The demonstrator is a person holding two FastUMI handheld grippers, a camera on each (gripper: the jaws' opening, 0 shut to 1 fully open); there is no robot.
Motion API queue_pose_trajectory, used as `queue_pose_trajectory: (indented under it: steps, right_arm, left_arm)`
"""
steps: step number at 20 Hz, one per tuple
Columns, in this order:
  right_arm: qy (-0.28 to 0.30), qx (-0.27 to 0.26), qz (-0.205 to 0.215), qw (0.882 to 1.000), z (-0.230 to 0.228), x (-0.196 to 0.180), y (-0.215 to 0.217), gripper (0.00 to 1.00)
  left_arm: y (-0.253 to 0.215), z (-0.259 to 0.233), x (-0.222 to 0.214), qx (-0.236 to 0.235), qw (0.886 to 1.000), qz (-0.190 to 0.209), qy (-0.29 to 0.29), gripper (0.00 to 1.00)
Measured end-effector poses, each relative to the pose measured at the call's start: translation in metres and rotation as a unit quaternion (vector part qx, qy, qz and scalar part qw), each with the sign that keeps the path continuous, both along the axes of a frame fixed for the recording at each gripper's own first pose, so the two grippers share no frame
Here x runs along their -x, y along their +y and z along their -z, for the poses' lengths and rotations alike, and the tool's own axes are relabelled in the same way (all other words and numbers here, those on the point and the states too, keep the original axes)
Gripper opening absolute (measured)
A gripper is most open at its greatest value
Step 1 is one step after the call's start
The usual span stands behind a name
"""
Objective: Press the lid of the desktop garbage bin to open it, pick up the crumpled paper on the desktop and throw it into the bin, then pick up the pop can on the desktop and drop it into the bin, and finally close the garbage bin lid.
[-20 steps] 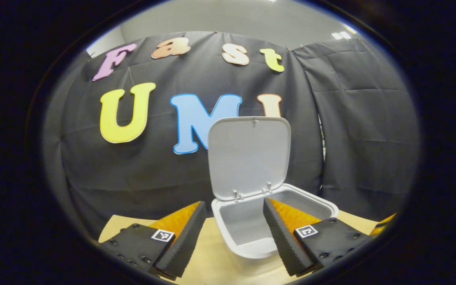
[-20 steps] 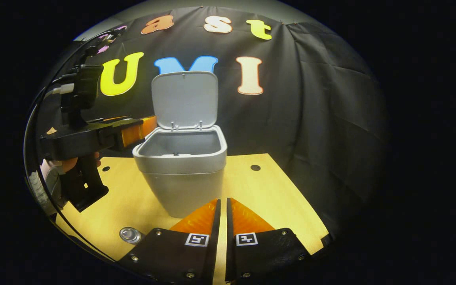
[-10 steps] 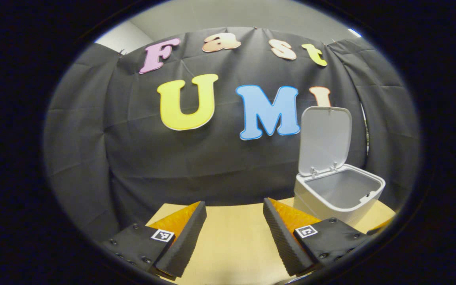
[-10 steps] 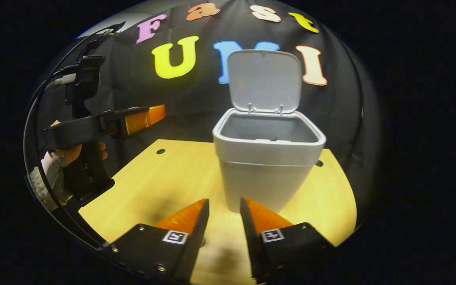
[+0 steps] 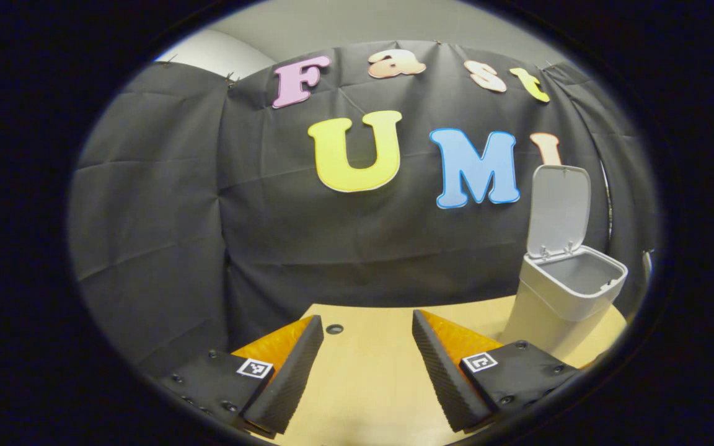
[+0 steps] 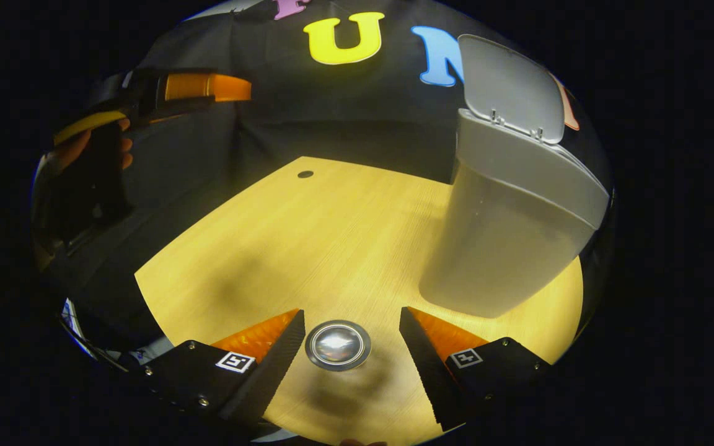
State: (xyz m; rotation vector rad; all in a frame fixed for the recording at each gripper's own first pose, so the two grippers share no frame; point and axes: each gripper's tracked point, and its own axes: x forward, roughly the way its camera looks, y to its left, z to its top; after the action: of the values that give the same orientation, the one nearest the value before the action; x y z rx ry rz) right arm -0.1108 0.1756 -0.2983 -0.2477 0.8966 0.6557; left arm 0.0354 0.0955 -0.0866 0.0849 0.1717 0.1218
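In the right gripper view, the right gripper [image 6: 352,328] is spread wide, its two fingers flanking the top of the pop can [image 6: 338,344] without touching it. The can stands upright on the table [image 6: 307,235]. Beyond it to the right stands the bin [image 6: 506,229], its lid [image 6: 509,87] raised. At far left, a hand [image 6: 93,145] holds the left gripper [image 6: 208,88].

In the left gripper view, the left gripper [image 5: 366,328] is spread apart and holds nothing above the table [image 5: 369,378]; the bin [image 5: 564,297] stands at right, lid [image 5: 558,210] up.

Each gripper carries black mounting plates studded with small screws, each plate bearing a square black-and-white marker. The right gripper [image 6: 352,328] and left gripper [image 5: 366,347] both have ridged, wedge-shaped jaws.
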Motion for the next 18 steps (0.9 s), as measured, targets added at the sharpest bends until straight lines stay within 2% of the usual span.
queue_pose_trajectory:
  steps: [1, 2, 3, 8, 9, 11, 12, 14, 15, 18]
  right_arm:
    - [0.006, 0.004, -0.006, 1.0, 0.006, 0.004, 0.002, 0.98]
    - [0.014, 0.01, -0.014, 1.0, 0.015, 0.006, 0.003, 0.98]
    - [0.018, 0.016, -0.019, 1.0, 0.021, 0.007, 0.004, 0.98]
    - [0.038, 0.046, -0.031, 0.998, 0.044, 0.013, 0.002, 0.98]
    - [0.037, 0.045, -0.029, 0.998, 0.044, 0.012, 0.003, 0.85]
    - [0.035, 0.038, -0.025, 0.998, 0.035, 0.01, 0.004, 0.84]
    - [0.027, 0.025, -0.021, 0.999, 0.025, 0.007, 0.006, 0.85]
    - [0.01, 0.005, -0.015, 1.0, 0.003, -0.006, 0.01, 0.84]
    - [-0.001, -0.007, -0.012, 1.0, -0.01, -0.013, 0.015, 0.84]
    - [-0.053, -0.057, -0.002, 0.997, -0.066, -0.04, 0.03, 0.84]
  left_arm:
    - [0.005, 0.0, 0.003, 0.0, 1.0, -0.005, 0.001, 0.95]
    - [0.012, 0.0, 0.004, -0.001, 1.0, -0.011, 0.001, 1.0]
    - [0.017, 0.002, 0.006, -0.001, 1.0, -0.015, 0.002, 0.95]
    - [0.027, 0.006, 0.01, 0.003, 1.0, -0.027, 0.007, 1.0]
    - [0.027, 0.008, 0.009, 0.005, 1.0, -0.027, 0.008, 1.0]
    - [0.025, 0.01, 0.008, 0.006, 1.0, -0.026, 0.008, 1.0]
    - [0.023, 0.011, 0.007, 0.006, 1.0, -0.024, 0.009, 0.95]
    - [0.019, 0.01, 0.005, 0.005, 1.0, -0.02, 0.009, 0.95]
    - [0.016, 0.01, 0.003, 0.006, 1.0, -0.018, 0.008, 1.0]
    - [0.005, 0.01, -0.003, 0.007, 1.0, -0.007, 0.007, 1.0]
